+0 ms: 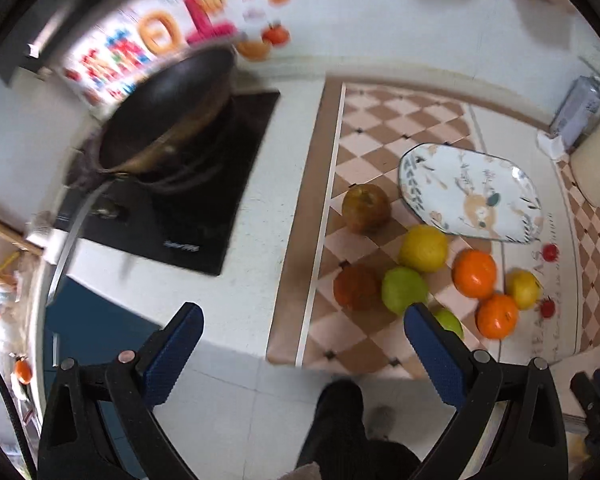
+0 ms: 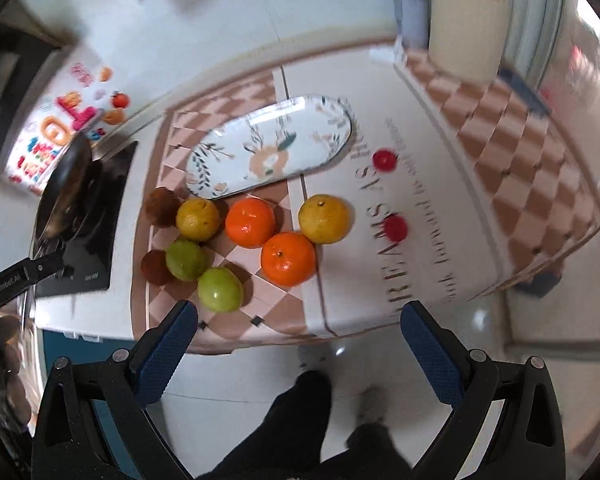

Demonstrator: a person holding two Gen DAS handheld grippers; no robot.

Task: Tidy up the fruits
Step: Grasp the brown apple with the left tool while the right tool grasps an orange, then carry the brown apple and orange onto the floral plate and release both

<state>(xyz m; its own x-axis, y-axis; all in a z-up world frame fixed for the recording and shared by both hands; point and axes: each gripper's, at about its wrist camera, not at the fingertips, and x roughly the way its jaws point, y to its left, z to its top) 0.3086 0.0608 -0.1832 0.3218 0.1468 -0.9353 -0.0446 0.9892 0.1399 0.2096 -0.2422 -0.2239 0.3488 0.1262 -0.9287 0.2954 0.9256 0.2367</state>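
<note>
Several fruits lie on a checkered mat (image 2: 268, 308): two oranges (image 2: 288, 258), two yellow citrus (image 2: 324, 219), two green fruits (image 2: 220, 289), two brown fruits (image 2: 163, 206) and two small red ones (image 2: 395, 227). An empty oval patterned plate (image 2: 268, 148) sits just behind them; it also shows in the left wrist view (image 1: 468, 192). My left gripper (image 1: 302, 312) is open and empty, above the counter's front edge left of the fruits (image 1: 474, 273). My right gripper (image 2: 298, 308) is open and empty, in front of the fruit group.
A dark pan (image 1: 168, 116) sits on a black cooktop (image 1: 204, 216) at the left. A spray can (image 2: 410, 4) and a beige utensil holder (image 2: 466, 24) stand at the back right. The person's legs and tiled floor (image 2: 260, 380) are below.
</note>
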